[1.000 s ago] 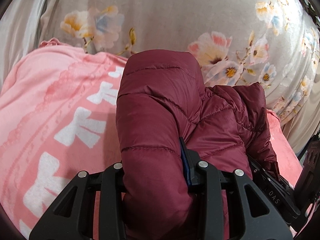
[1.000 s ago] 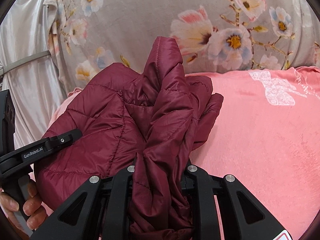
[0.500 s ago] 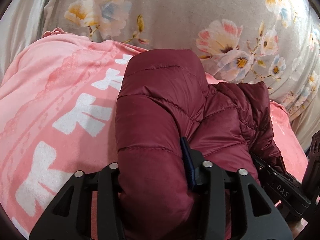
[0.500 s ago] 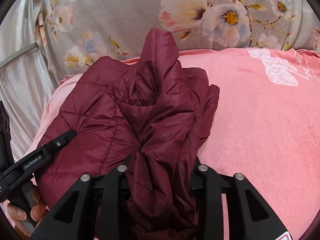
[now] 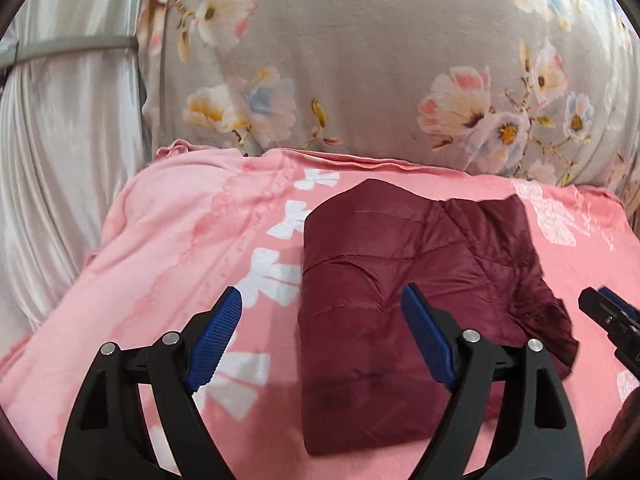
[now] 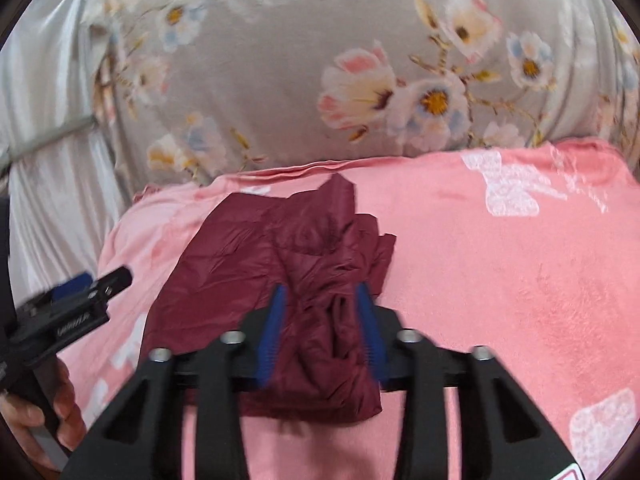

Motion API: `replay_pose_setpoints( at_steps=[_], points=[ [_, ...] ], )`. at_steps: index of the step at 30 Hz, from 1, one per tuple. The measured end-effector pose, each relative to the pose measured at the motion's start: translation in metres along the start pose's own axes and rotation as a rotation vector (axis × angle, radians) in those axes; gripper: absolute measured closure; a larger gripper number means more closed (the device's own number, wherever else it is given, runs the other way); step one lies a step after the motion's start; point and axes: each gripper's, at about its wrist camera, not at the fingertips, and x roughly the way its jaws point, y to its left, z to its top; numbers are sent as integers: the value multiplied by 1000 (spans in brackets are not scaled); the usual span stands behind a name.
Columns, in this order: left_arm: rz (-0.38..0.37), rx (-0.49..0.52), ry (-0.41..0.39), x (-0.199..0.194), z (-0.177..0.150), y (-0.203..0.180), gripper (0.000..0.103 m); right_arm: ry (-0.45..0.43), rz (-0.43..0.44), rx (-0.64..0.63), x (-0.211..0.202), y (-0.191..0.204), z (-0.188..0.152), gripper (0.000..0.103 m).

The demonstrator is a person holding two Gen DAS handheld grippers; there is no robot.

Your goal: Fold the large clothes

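Note:
A maroon quilted jacket [image 5: 380, 264] lies folded on the pink blanket [image 5: 180, 240]. My left gripper [image 5: 322, 296] hovers above its near end with the jaws opening wide. Its pads touch nothing, and its right finger [image 5: 428, 340] stands over the jacket. In the right wrist view the jacket [image 6: 240, 260] shows its crumpled right edge. My right gripper [image 6: 322, 304] hangs over that edge with a narrow gap, the jaws closing. The fabric shows through the gap from below and is not pinched. The right gripper [image 5: 600, 304] also shows at the left view's right edge, clear of the jacket.
A grey floral cushion [image 5: 360, 60] rises behind the blanket [image 6: 500, 280]. A silvery curtain [image 5: 60, 140] hangs at the left. A person's hand [image 6: 40, 412] holds the left gripper [image 6: 100, 284] at the lower left of the right wrist view.
Both grippers have let go of the jacket and drawn back and upward. The jacket now lies flat on the blanket. The left jaws have spread wide.

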Motion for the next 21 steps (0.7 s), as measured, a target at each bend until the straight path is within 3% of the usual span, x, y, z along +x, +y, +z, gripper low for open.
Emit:
replay_pose_setpoints(
  at_steps=[3,11,21],
  points=[
    [-18,9,54,-3,1,-10,30,33,-37,-101,11,20,-12,98],
    [30,28,212,32,-30,-27,38,169,-113,-110,51,4,-46,103],
    [41,36,233,51,-55,-34,38,281,-94,-74,76,-8,-63,103]
  ],
)
